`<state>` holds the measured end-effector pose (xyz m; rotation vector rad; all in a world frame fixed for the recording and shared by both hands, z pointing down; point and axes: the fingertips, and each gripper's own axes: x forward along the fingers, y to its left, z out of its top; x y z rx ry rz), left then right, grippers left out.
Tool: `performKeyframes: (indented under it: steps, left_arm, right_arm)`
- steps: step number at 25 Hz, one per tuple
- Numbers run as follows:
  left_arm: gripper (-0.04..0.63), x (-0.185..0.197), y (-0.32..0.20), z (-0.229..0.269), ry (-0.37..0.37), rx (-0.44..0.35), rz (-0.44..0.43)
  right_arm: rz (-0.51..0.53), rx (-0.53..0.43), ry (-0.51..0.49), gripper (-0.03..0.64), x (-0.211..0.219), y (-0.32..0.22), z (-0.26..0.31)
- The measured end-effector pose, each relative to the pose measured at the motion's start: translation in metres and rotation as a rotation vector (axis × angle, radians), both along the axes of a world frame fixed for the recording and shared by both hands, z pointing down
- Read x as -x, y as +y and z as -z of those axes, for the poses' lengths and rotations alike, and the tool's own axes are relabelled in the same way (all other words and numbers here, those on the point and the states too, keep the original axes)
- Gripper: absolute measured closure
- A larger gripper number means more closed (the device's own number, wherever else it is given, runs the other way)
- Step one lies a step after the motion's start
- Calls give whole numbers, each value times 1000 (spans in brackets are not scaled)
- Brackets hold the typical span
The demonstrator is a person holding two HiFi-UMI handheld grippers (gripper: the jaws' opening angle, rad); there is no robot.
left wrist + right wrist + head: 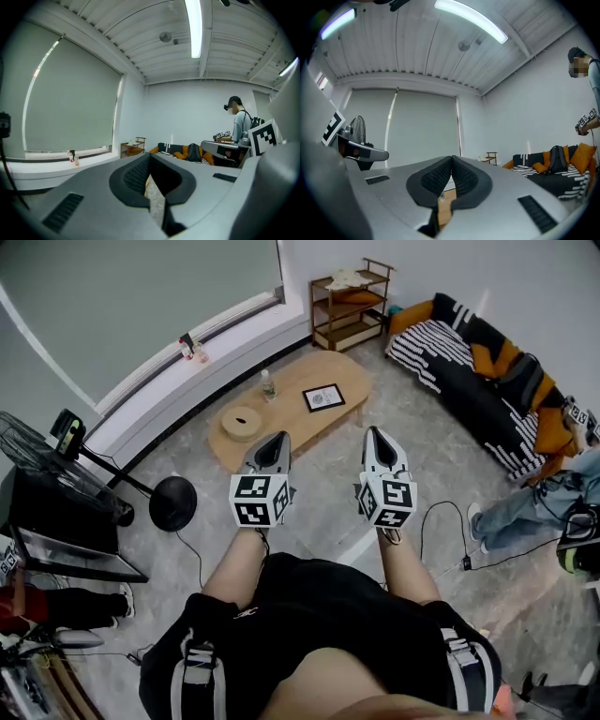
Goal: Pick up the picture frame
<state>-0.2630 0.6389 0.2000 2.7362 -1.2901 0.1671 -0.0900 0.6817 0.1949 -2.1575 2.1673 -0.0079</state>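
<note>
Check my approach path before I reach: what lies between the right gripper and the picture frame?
Head view: only floor and the wooden table's near edge lie between the right gripper and picture frame.

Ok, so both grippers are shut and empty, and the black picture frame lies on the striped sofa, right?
Wrong place: the head view shows the black picture frame lying on the light wooden oval table. The left gripper and right gripper are shut and empty, as said.
</note>
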Motion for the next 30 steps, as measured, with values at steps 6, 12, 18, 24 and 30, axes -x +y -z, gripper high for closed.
performKeyframes:
  steps: [6, 12, 18, 24, 30]
  left_arm:
    - [575, 4, 3, 1, 17, 12, 41]
    - [575, -12, -13, -11, -10, 10, 11]
    - [575, -41, -56, -27, -8, -8, -16]
    - [575, -55, -130, -28, 3, -7, -36]
    - [575, -73, -217, -11, -4, -34, -75]
  right_arm:
    - [20, 10, 17, 600, -4, 8, 2]
    - [-8, 21, 9, 600, -19, -7, -8]
    - [-18, 18, -1, 600, -43, -49, -31]
    - [-13, 18, 17, 600, -46, -117, -22]
    - [-39, 15, 41, 600, -58, -201, -7]
